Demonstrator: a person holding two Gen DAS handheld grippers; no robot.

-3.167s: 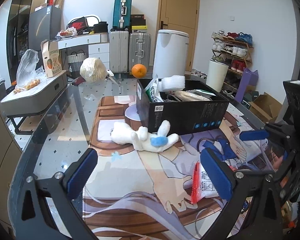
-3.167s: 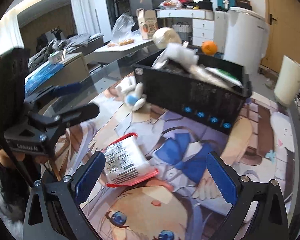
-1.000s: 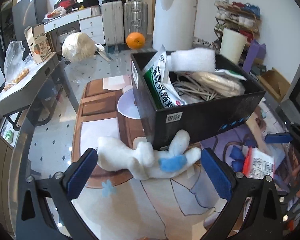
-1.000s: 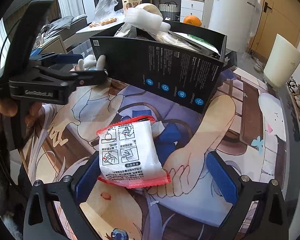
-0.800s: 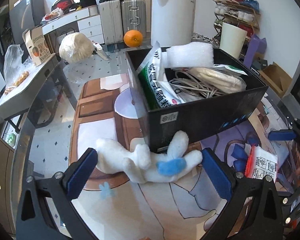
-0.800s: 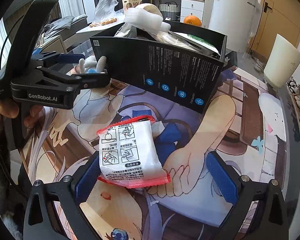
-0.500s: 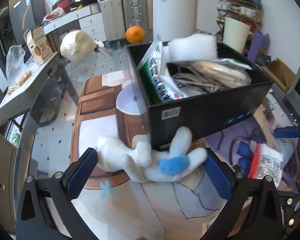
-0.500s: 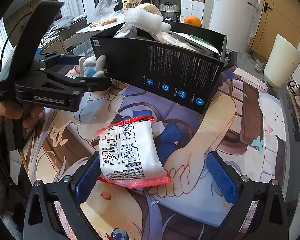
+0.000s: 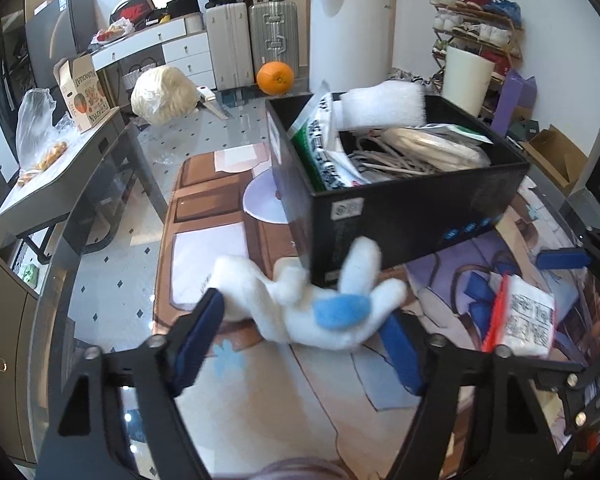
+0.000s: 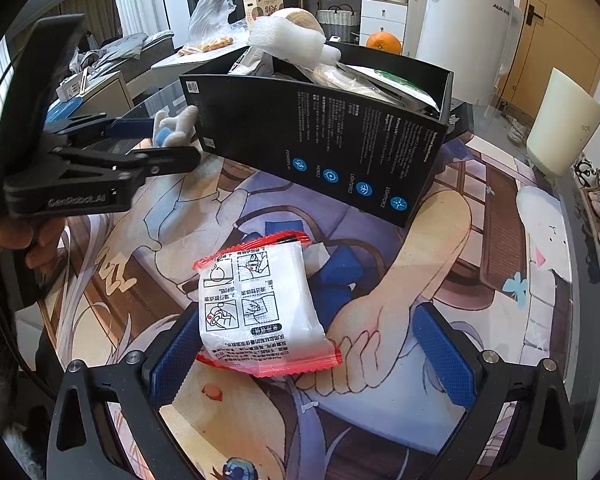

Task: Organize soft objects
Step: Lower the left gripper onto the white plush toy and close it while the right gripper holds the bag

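Left claw (image 9: 300,336) has its pads around the white bunny (image 9: 312,304), which sits right at the near corner of the black box (image 9: 412,216) on the bench (image 9: 112,280). Looks like it's pinching the plush, body between the pads. Right claw (image 10: 308,344) is spread wide over the red-edged packet (image 10: 260,308), left pad touching its edge, right pad well apart. The box is stuffed with bags and a foam block (image 9: 384,106).
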